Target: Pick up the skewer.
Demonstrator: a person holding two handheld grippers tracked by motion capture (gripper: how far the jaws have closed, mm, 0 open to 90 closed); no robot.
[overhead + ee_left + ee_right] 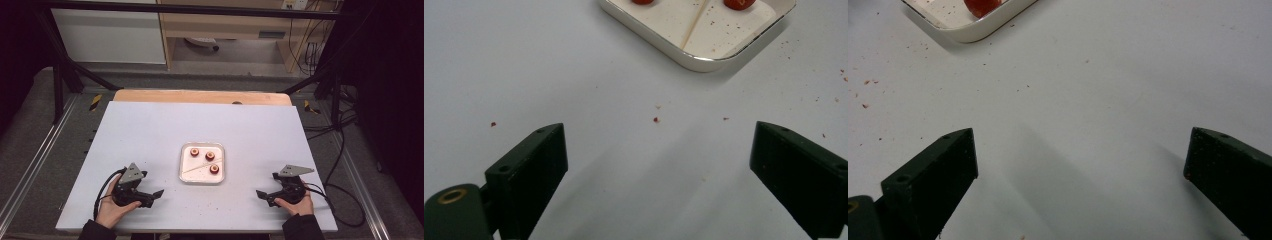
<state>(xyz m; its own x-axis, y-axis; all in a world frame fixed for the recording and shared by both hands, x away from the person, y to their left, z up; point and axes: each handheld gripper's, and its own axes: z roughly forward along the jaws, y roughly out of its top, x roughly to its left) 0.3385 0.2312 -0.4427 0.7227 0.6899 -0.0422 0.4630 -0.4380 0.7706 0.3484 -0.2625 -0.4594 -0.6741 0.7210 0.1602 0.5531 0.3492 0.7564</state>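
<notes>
A white square tray (188, 176) sits in the middle of the white table. On it lie three red round pieces (194, 152) (210, 156) (214, 169) and a thin wooden stick (200, 165). My left gripper (153, 197) rests on the table left of the tray, open, nothing between its jaws. My right gripper (265, 197) rests right of the tray, also open and empty. In the left gripper view the tray's corner (704, 59) lies ahead with the stick (696, 24) and two red pieces (739, 4). The right gripper view has the tray's corner (973, 33) and one red piece (982, 6).
Small red crumbs (655, 119) are scattered on the table (150, 130) around the tray. A wooden board edge (200, 96) runs along the far side. Black frame posts and cables (340, 165) stand beside the table.
</notes>
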